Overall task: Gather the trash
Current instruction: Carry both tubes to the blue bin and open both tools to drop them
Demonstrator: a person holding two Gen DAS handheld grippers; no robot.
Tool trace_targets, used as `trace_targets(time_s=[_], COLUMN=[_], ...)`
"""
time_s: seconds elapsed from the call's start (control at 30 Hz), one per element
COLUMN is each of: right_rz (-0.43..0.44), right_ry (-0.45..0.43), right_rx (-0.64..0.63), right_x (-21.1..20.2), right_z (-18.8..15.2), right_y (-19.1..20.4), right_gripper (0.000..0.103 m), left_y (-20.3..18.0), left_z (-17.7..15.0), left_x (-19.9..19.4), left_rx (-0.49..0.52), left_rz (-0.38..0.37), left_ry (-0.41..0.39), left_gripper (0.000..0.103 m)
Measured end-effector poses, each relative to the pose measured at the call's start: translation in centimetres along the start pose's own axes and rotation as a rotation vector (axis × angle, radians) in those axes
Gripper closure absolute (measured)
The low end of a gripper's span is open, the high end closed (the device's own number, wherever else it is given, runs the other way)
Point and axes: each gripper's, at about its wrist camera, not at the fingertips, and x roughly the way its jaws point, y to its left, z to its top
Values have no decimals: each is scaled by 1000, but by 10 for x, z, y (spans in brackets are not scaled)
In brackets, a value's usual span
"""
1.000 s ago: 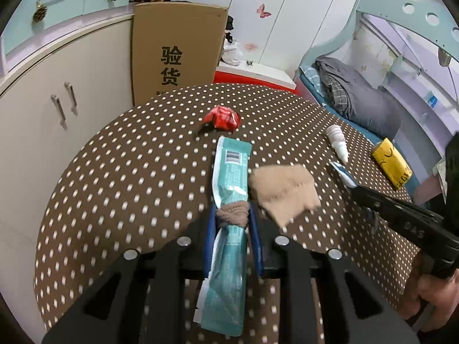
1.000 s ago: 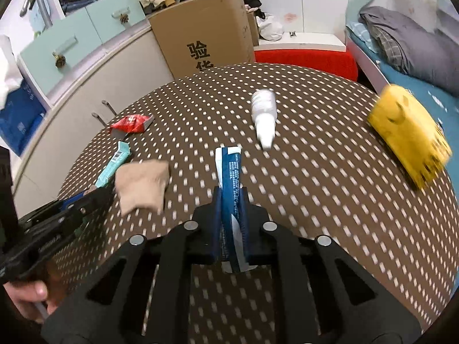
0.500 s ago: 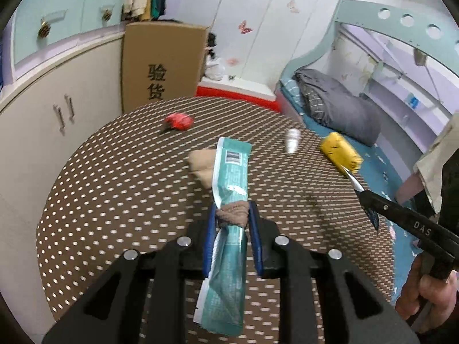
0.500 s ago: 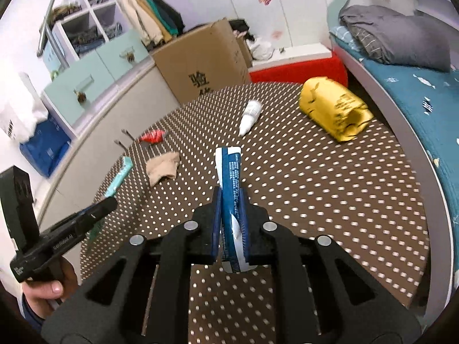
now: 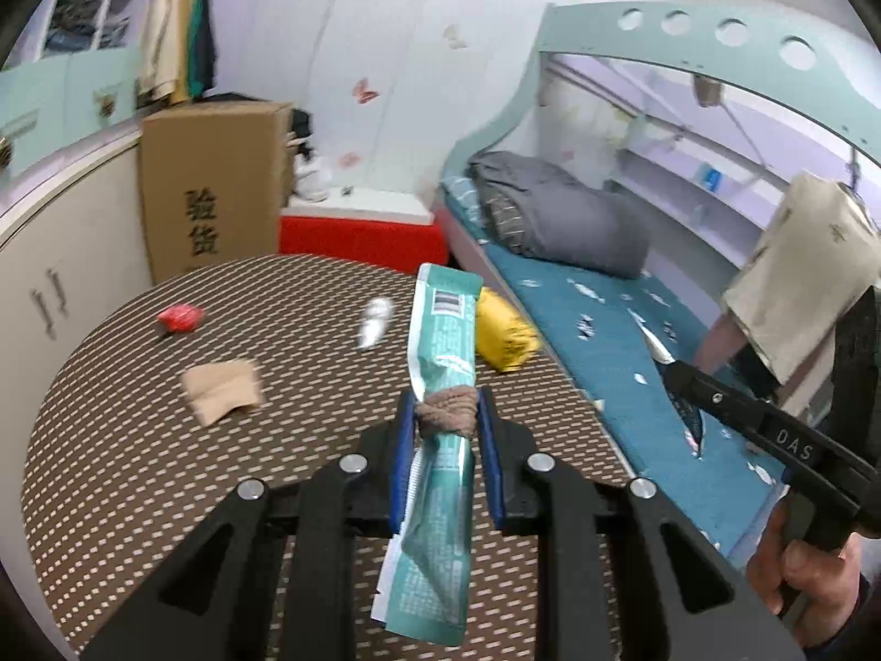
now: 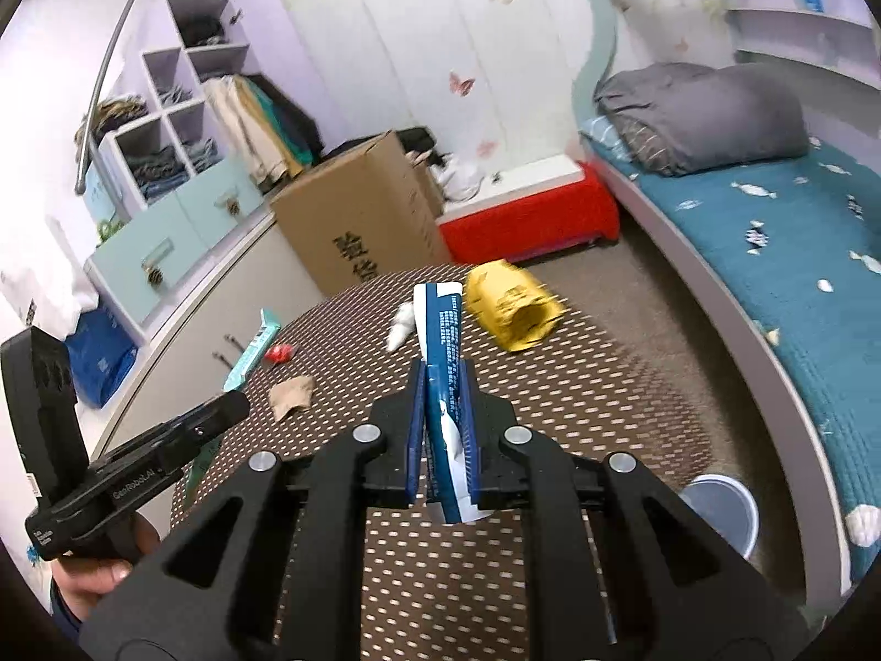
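my left gripper (image 5: 445, 413) is clamped on a long teal wrapper (image 5: 440, 363) together with a small brown wad (image 5: 447, 412) bunched between the blue pads; the jaws stand only narrowly apart, filled by that bundle. the wrapper sticks up past my fingertips and hangs down below them, clear of the table (image 5: 137, 468).

my right gripper (image 6: 443, 402) is closed tight on a flat blue and white wrapper (image 6: 445, 341), pads pressed against both its faces, and the wrapper stands upright between them.

on the brown dotted table there lie a red crumpled wrapper (image 5: 179, 318), a tan scrap (image 5: 223, 388), a white bottle (image 5: 375, 322) blurred on its side, and a yellow crumpled bag (image 5: 504, 333) near the far right edge. they are apart from each other, none touching my jaws.

from the right wrist view i see my left gripper at the lower left, in a hand (image 6: 91, 567), with the teal wrapper poking out ahead of it. on the floor to the right of the table, beside the bed (image 6: 798, 253), stands a round white bin (image 6: 721, 507).

a cardboard box (image 6: 358, 226) stands behind the table.
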Motion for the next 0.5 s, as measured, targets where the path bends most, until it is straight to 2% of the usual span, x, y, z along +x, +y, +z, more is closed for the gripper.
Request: trace_targets(time_s=[0.13, 0.27, 0.5], right_rz=[-38, -107, -227], right_ry=[-48, -104, -119], right_rx=[42, 127, 239], right_x=[-24, -54, -79], right_z=[5, 8, -1], right_y=[-26, -70, -136], right_gripper=[91, 91, 91], left_y=[-40, -85, -151], left_z=[4, 5, -4], left_x=[7, 20, 56], left_rx=[42, 98, 165], left_rz=[-63, -133, -237], left_ry=[5, 20, 84], left_gripper=[82, 82, 82])
